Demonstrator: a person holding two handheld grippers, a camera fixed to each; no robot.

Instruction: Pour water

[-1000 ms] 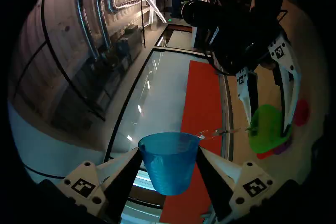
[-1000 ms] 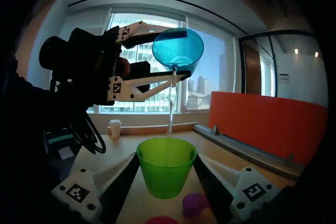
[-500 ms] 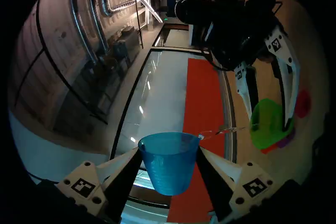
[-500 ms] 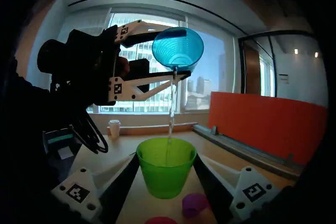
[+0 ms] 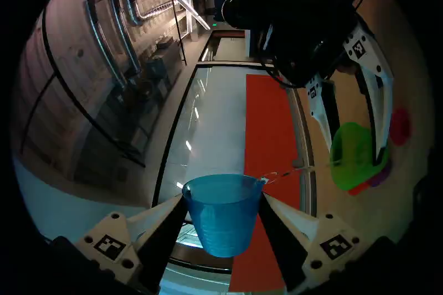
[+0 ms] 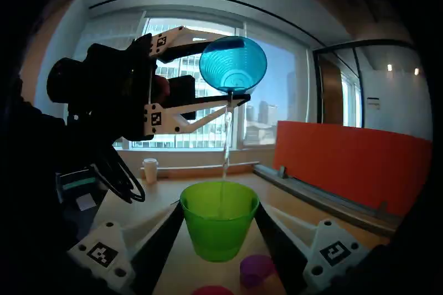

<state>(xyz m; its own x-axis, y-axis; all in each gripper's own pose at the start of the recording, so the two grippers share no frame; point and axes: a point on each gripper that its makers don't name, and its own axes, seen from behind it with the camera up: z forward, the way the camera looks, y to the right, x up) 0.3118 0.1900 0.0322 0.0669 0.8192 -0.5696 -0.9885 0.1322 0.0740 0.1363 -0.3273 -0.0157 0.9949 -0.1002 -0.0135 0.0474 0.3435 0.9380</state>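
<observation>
Mid-pour, judging by the thin line of water (image 6: 226, 140) falling from the lip of the blue cup (image 5: 222, 220) into the green cup (image 6: 220, 226).

Left hand-held gripper (image 5: 222, 198): closed to cup width, both fingers pressed on the blue cup's sides, tipped steeply, held high above and a little ahead of the right hand-held gripper (image 6: 220, 206). Right hand-held gripper: likewise closed on the green cup, a finger against each wall, cup upright, mouth straight under the stream.

Done, by the look of it: both cups gripped, lined up one over the other, flow started. Probably left: run out the rest, tip the blue cup back upright, set both down. Little water seen pooled at the blue cup's lower lip. Level in the green cup too hard to read. Cannot tell whether the green cup rests on the tabletop (image 6: 145, 202) or hangs just above it.

Around the right hand-held gripper: a purple cup (image 6: 255, 269) just below and right of the green cup, near the right finger. A pink thing (image 6: 212, 290) at the very bottom. A paper cup (image 6: 149, 169) far ahead to the left. An orange partition (image 6: 354, 156) well off to the right.

Nothing between lip and mouth. Likeliest slip: so thin a stream drifting past the rim.
</observation>
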